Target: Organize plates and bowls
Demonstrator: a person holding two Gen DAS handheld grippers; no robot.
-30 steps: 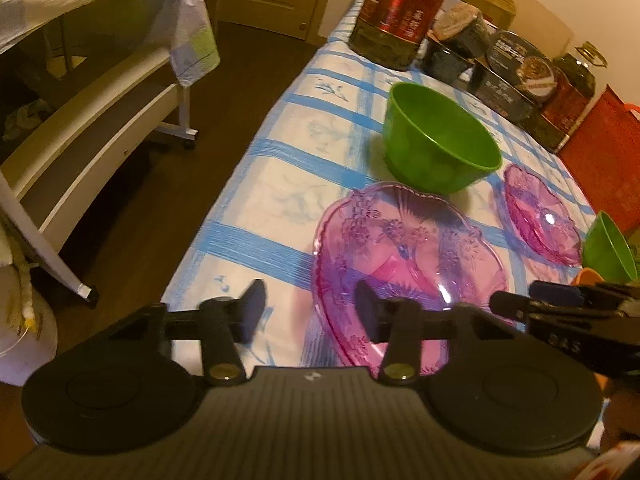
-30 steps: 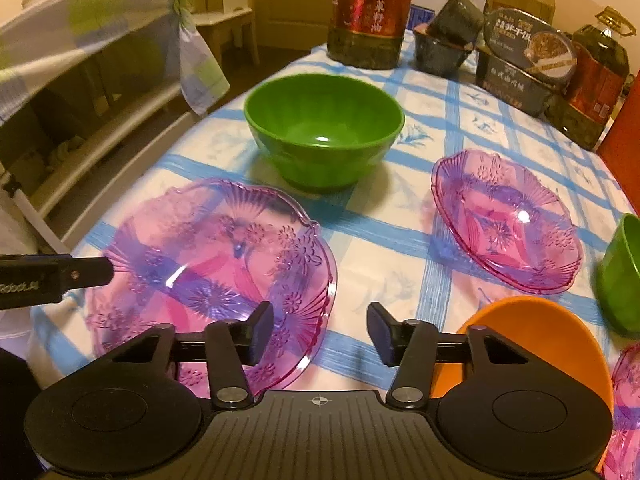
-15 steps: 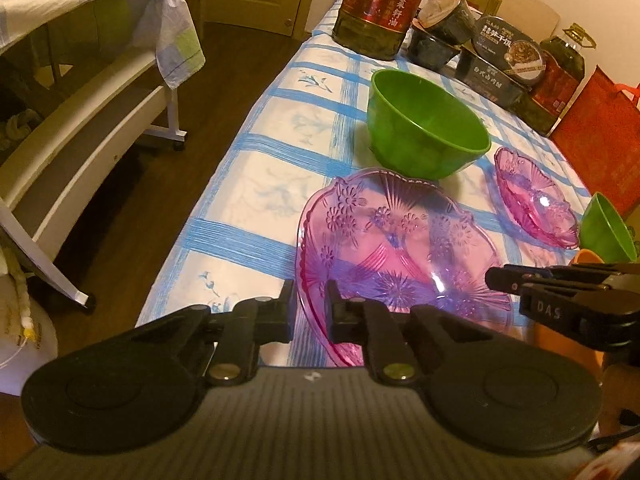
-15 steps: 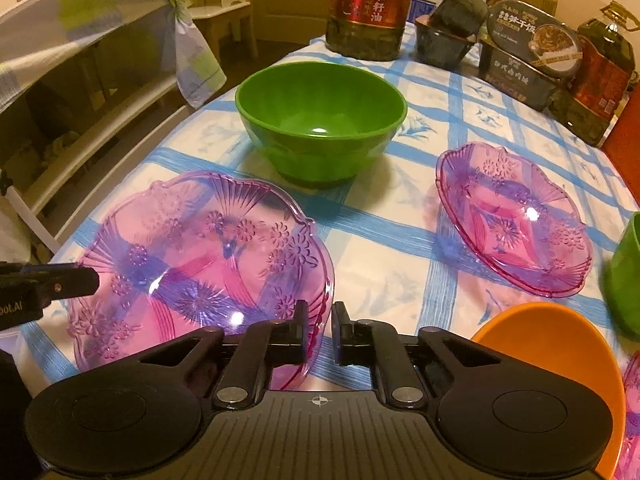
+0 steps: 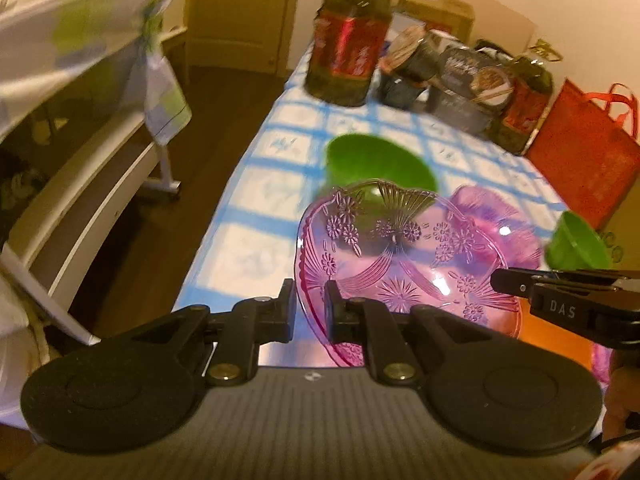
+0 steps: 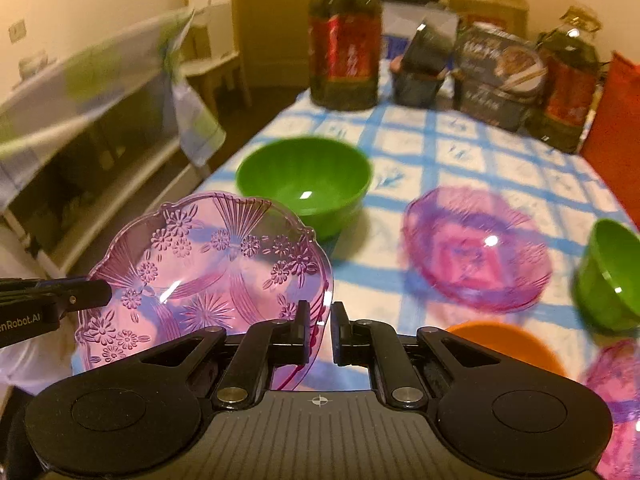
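Note:
A large pink glass plate [image 5: 404, 256] with a flower pattern is lifted off the table, held by both grippers. My left gripper [image 5: 310, 304] is shut on its left rim. My right gripper [image 6: 320, 330] is shut on its right rim; the plate [image 6: 200, 272] shows tilted in the right wrist view. A big green bowl [image 6: 304, 186] stands behind it on the blue-checked tablecloth [image 6: 400, 184]. A second pink plate [image 6: 476, 248] lies to the right, with a small green bowl [image 6: 608, 276] and an orange bowl [image 6: 508, 344] near it.
Two oil bottles [image 6: 344, 44], tins and food boxes [image 6: 496, 80] crowd the table's far end. A red bag [image 5: 584, 148] stands at the far right. A white shelf unit [image 5: 80, 184] stands left of the table across the dark floor. Another pink plate [image 6: 616, 392] lies at the right edge.
Both grippers closed on opposite rims of the large pink plate, then lifted it off the table; it now hangs in the air in front of the green bowl.

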